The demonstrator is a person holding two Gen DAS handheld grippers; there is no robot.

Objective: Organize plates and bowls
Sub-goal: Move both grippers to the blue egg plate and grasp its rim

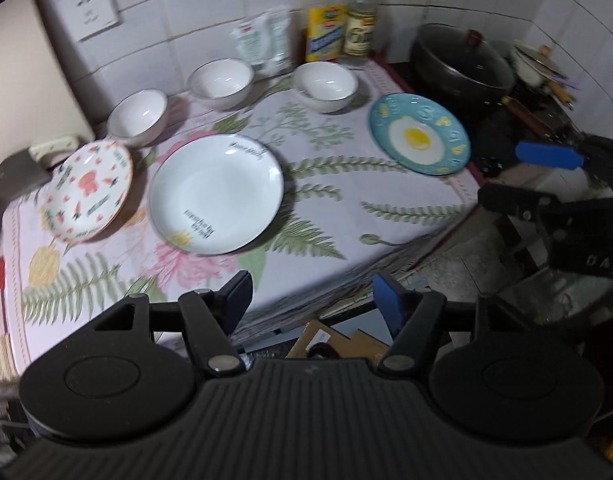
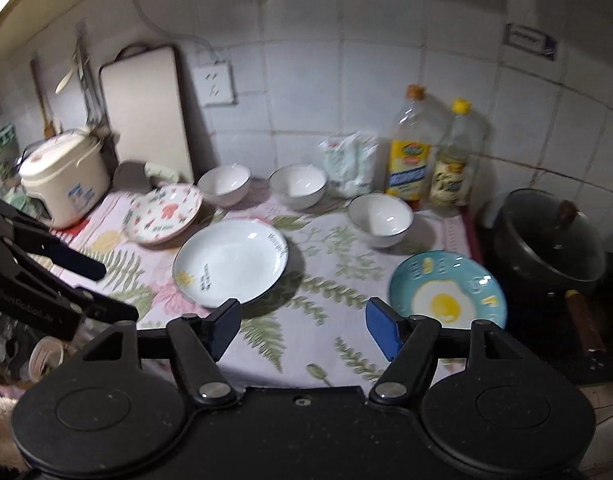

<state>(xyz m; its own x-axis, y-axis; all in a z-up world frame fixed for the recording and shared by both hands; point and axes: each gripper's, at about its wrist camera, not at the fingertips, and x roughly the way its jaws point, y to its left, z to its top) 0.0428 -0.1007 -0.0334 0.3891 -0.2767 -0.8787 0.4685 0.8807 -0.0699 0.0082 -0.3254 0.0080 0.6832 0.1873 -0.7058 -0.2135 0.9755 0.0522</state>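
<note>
— Inspector: State of your tongs?
— Your left tongs (image 1: 310,300) and right tongs (image 2: 304,328) both stand released, holding nothing, short of the worktop (image 2: 330,344).
— The crockery?
— White plate (image 2: 230,266) centre, patterned plate (image 2: 164,213) left, egg plate (image 2: 446,292) right; three bowls (image 2: 380,219) (image 2: 297,185) (image 2: 225,185) behind them.

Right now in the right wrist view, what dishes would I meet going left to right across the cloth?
Pink patterned plate → left white bowl → large white plate → middle white bowl → right white bowl → blue egg plate.
</note>
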